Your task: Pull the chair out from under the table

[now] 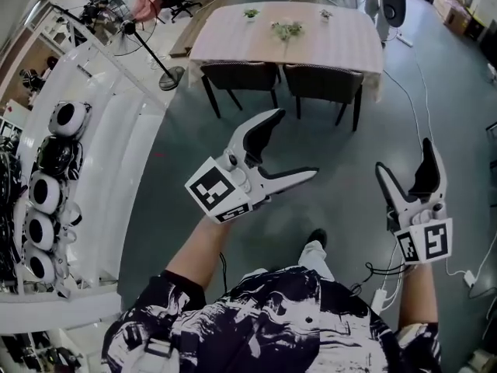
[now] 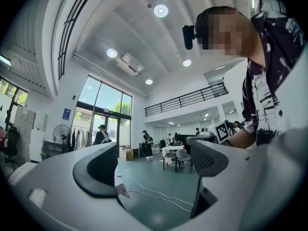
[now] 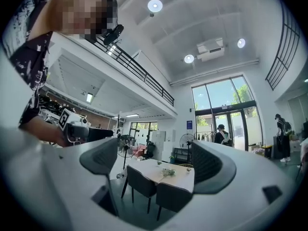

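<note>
Head view, nearest first: the left white two-jaw gripper (image 1: 293,144) is held in front of the person's black-and-white patterned shirt (image 1: 272,317), rolled sideways with its jaws spread wide and empty. The right white two-jaw gripper (image 1: 404,158) stands upright at the right, jaws also wide with nothing between them.

Bare grey-green floor separates both from the goal. Farther ahead, two dark padded chairs sit side by side, the left chair (image 1: 241,76) and the right chair (image 1: 322,82), their backs toward the person and their seats tucked under the long pale-clothed table (image 1: 233,37), whose long edge runs across the view.

Right gripper view looks straight at this pair (image 3: 171,196). So the right gripper seems better aimed, with the right chair ahead and slightly to its left. Any pull would likely run straight back toward the person.
</note>
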`<state>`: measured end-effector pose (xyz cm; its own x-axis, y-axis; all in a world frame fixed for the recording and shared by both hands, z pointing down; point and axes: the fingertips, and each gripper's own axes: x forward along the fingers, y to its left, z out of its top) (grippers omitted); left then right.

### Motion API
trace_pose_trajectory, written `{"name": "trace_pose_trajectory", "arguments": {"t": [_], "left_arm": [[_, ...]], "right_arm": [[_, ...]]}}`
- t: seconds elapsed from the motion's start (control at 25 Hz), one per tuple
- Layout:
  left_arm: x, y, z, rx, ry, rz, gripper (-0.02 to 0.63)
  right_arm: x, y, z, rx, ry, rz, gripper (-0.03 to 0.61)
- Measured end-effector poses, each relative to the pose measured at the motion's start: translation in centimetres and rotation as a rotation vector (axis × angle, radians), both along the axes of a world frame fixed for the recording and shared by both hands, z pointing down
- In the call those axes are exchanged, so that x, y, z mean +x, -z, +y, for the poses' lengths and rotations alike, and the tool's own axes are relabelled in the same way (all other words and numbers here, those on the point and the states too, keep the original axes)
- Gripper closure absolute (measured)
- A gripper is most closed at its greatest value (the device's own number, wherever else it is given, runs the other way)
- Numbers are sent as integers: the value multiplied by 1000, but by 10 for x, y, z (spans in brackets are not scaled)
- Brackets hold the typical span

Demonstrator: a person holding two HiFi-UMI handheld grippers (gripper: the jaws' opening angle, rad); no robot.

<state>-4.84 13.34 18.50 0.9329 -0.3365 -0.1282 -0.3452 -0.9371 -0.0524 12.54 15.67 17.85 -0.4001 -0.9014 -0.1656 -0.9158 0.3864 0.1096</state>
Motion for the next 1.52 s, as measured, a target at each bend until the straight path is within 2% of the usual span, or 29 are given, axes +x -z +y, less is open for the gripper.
{"name": "trace_pose_trajectory", "arguments": {"t": [0.24, 0.44, 0.76, 0.92, 1.28, 1.52], "left_arm": [[38, 5, -68, -5, 57, 2, 163], [46, -12, -123, -38, 57, -14, 163], [39, -28, -225, -47, -32, 9, 163], [33, -29, -275, -43, -71, -3, 163], [43, -74, -352, -82, -51, -95, 163], [61, -120, -399, -103, -28, -205, 164]], "right_arm": [[39, 0, -77, -13, 58, 1, 147], [41, -7, -137, -24, 80, 14, 147], [32, -19, -226, -46, -3, 52, 149], [25, -21, -271, -59, -32, 75, 147], [20, -74, -343, -153, 34, 133, 147], [30, -121, -405, -218, 119, 263, 149]]}}
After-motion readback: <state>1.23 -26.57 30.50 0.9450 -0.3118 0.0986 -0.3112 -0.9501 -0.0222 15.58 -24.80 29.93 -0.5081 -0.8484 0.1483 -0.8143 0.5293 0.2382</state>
